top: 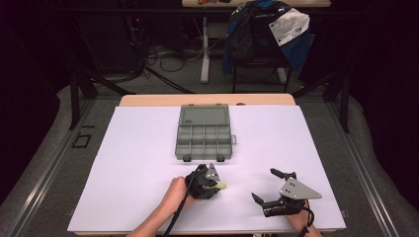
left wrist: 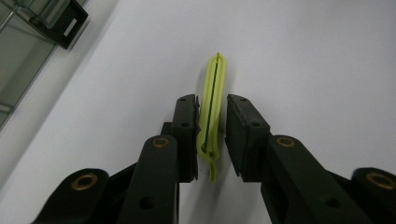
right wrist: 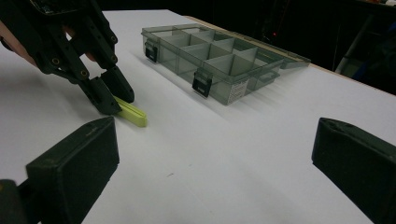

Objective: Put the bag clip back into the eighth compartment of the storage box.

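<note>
Left tool closing on the yellow clip, box waiting open

Left tool sits low on the white surface with its two black pads on either side of a slim yellow-green clip. In the left gripper view the left pad looks to be touching the clip, while a thin gap shows between the clip and the right pad, so I judge the jaws nearly closed but not yet pinching. The clip lies flat on the surface, its pointed end sticking out beyond the pads.

Going by size: the surface carries everything. On it, farther from me and near the middle, stands the grey compartment box with its lid folded back flat behind it. Every compartment I can make out looks empty, though the clear walls make that hard to be sure of. The box is well apart from the clip.

My right tool hangs to the right, jaws spread wide, gripping nothing. It is near the front edge and well apart from both clip and box.

As I read it, the work is at its start: the box is open and ready, and the clip is framed by the left tool. Left to do: finish the squeeze, lift the clip, carry it across to the box and set it in a compartment.
</note>
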